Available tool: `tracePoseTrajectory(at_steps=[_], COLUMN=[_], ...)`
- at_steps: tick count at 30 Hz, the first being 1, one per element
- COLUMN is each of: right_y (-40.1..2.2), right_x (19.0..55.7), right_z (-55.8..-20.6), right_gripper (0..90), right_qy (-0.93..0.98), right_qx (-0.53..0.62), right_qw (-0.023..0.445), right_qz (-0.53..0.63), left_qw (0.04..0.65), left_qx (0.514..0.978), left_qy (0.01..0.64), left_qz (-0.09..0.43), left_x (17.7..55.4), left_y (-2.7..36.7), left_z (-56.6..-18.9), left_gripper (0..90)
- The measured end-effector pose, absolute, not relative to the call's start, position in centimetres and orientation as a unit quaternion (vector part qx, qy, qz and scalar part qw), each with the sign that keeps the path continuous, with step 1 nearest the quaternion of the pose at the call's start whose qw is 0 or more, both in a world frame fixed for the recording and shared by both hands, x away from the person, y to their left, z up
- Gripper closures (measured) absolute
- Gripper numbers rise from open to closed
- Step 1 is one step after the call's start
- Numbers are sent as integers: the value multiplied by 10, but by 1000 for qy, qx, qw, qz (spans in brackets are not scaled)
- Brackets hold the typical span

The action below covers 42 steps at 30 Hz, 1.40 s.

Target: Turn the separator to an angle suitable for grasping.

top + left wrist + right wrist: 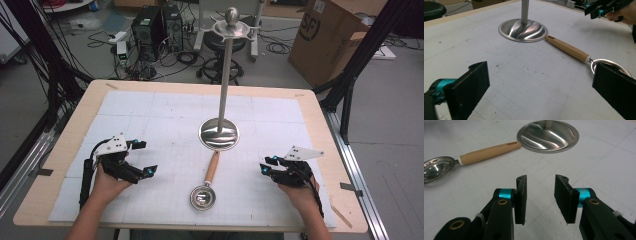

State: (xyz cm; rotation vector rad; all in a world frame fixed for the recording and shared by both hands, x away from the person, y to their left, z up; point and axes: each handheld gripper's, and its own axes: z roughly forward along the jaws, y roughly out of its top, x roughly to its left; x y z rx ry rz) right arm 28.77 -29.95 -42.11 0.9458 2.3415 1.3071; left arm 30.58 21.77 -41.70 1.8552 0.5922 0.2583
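Observation:
A metal scoop with a wooden handle lies on the white mat, its bowl toward me and its handle end near the base of a tall steel stand. My left gripper rests left of the scoop with its jaws wide apart and nothing between them. In the left gripper view the scoop lies ahead to the right. My right gripper sits right of the scoop. Its jaws stand partly apart over bare mat, with the scoop ahead to the left.
The white gridded mat covers most of the wooden table. Beyond the far edge are a stool, computer towers with cables, and a cardboard box. Black frame legs stand at both sides.

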Motion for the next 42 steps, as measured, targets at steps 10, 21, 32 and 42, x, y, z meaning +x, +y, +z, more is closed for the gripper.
tracePoseTrajectory(at_steps=[10,21,32,42], right_y=[-295,-266,-236,-213], right_x=[287,282,280,309], right_z=[-423,-422,-424,-417], right_gripper=[745,880,894,894], right_qy=[819,840,853,850], right_qx=[322,282,256,254], right_qw=[145,130,116,111], right_qz=[452,445,439,449], left_qw=[556,558,562,559], left_qx=[784,783,780,782], left_qy=[252,252,254,254], left_qz=[108,109,110,109], left_x=[307,307,307,307], left_y=[218,218,220,219], left_z=[-417,-417,-417,-417], left_gripper=[17,16,17,16])
